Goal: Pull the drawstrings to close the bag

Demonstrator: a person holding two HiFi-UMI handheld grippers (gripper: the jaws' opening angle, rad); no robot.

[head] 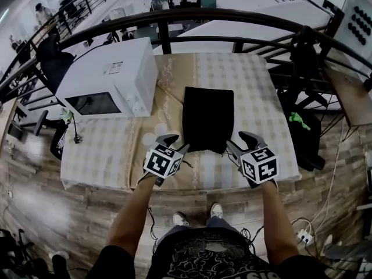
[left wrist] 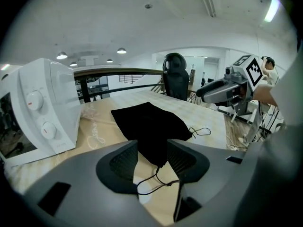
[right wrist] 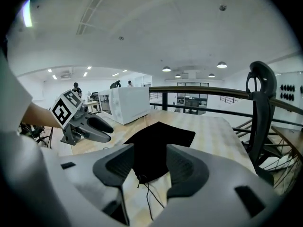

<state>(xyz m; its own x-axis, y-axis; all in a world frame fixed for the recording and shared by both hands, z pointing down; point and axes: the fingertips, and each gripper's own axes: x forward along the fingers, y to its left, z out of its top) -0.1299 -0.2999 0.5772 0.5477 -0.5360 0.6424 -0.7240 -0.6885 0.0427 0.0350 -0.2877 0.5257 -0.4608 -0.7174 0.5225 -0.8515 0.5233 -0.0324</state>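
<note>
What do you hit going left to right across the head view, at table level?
microwave → left gripper → black bag → right gripper

One black bag, seemingly two drawstrings, one microwave, two grippers

A table under a pale checked cloth stands on a wood-plank floor, close against a dark curved railing. A white microwave sits on the table's left part. A black office chair stands beside the table. Round lamps glow in the white ceiling. A power strip lies on the floor at the right.
</note>
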